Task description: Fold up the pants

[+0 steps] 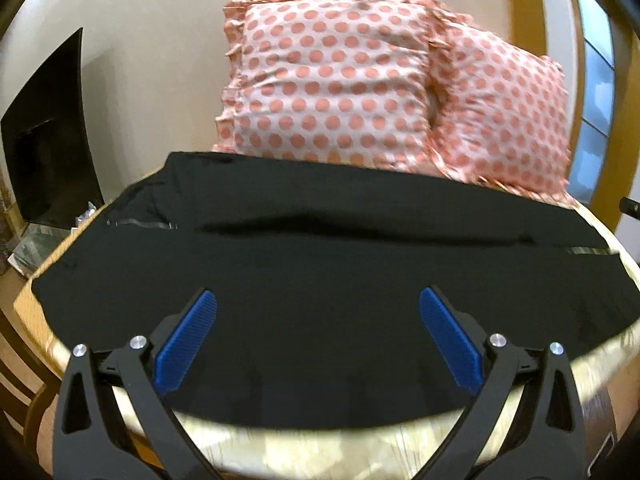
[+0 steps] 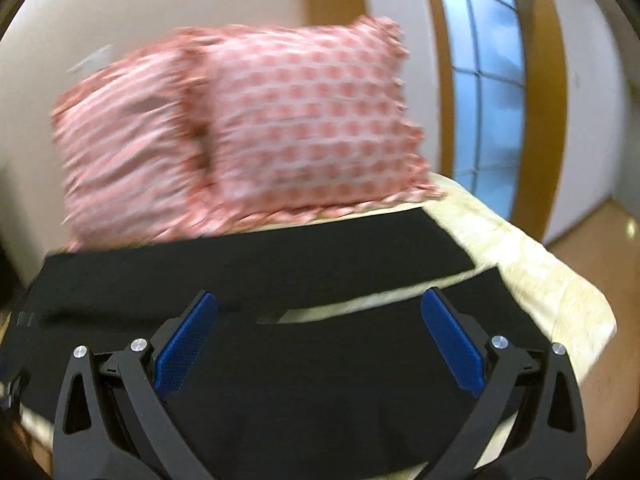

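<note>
The black pants (image 1: 304, 248) lie spread flat across the bed (image 1: 320, 444) in front of two dotted pillows (image 1: 332, 84), and no fold looks made yet, so nearly all the work remains. Both the left tongs (image 1: 318, 300) and right tongs (image 2: 319, 302) hover wide apart, gripping nothing. Only the right view, though blurred, shows the two legs parting over the pale cover.

A home bedroom: two polka-dot pillows (image 1: 332, 80) propped against a cream wall at 12 o'clock, a pale yellow bedspread (image 2: 532, 264) covering the bed, a wood-framed window (image 2: 480, 92) at 1 o'clock, a dark television screen (image 1: 52, 140) at 9 o'clock
</note>
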`<state>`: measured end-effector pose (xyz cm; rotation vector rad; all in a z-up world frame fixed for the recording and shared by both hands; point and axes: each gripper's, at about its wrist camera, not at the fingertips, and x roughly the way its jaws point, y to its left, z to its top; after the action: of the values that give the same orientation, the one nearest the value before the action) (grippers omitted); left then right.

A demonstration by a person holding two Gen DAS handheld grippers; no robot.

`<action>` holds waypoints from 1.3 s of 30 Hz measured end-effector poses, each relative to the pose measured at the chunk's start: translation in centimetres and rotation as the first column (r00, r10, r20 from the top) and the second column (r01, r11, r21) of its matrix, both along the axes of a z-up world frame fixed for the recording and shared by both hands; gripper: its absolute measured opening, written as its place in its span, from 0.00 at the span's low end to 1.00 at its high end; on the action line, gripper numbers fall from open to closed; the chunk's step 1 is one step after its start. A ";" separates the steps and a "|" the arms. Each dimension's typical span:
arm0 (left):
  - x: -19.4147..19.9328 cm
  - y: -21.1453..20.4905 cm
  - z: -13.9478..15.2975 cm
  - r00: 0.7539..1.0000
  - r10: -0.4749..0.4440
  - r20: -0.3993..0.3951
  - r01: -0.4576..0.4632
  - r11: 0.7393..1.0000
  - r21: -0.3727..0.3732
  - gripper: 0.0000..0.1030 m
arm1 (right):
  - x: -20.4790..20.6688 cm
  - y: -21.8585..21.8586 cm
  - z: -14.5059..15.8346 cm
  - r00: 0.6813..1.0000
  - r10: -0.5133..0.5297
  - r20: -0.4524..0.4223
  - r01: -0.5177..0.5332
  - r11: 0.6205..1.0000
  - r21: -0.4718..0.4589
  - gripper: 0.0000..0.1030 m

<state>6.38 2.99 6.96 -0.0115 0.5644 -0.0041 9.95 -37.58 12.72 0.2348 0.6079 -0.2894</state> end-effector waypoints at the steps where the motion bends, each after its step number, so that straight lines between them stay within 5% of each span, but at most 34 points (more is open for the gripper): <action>1: 1.0 0.1 0.3 1.000 0.007 -0.001 -0.007 1.000 -0.009 0.98 | 2.3 -1.7 -0.1 0.998 -0.049 -0.042 0.050 0.999 0.009 0.99; 5: 4.3 0.5 1.0 1.000 0.024 -0.007 -0.025 0.999 -0.047 0.98 | 10.6 -7.5 -1.7 0.967 -0.175 -0.187 0.185 0.982 0.038 0.96; 10: 6.9 0.3 0.6 1.000 0.023 -0.016 -0.024 0.999 -0.043 0.98 | 20.3 -12.7 -5.7 0.889 -0.321 -0.327 0.339 0.941 -0.005 0.84; 15: 8.8 0.5 -0.7 0.999 0.010 -0.054 -0.013 0.998 -0.057 0.98 | 25.1 -15.6 -9.8 0.811 -0.412 -0.417 0.455 0.890 0.006 0.70; 20: 10.2 0.5 -1.6 0.993 -0.024 -0.112 0.015 0.996 -0.083 0.98 | 27.4 -16.7 -12.5 0.723 -0.499 -0.478 0.508 0.853 -0.122 0.70; 25: 10.1 0.4 -1.6 0.994 -0.034 -0.105 0.024 0.995 -0.094 0.98 | 24.8 -16.1 -13.0 0.758 -0.473 -0.449 0.476 0.872 -0.116 0.60; 29: 9.5 0.2 -1.4 0.995 -0.035 -0.090 0.026 0.995 -0.094 0.98 | 22.0 -16.7 -12.7 0.823 -0.407 -0.396 0.447 0.894 0.011 0.36; 32: 8.6 0.3 -1.3 0.996 -0.034 -0.079 0.027 0.996 -0.090 0.98 | 19.1 -18.2 -12.3 0.889 -0.330 -0.318 0.409 0.885 0.222 0.08; 35: 7.7 0.6 -1.0 0.997 -0.030 -0.067 0.024 0.995 -0.100 0.98 | 14.7 -18.8 -11.0 0.932 -0.308 -0.189 0.358 0.858 0.369 0.05; 39: 6.4 1.6 -0.4 0.999 -0.035 -0.024 0.031 0.988 -0.150 0.98 | 8.4 -18.6 -8.0 0.956 -0.294 -0.002 0.268 0.866 0.422 0.03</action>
<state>12.82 4.57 6.56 -0.1488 0.5901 -0.0786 18.39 -56.20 4.75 0.7510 0.5686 -0.4313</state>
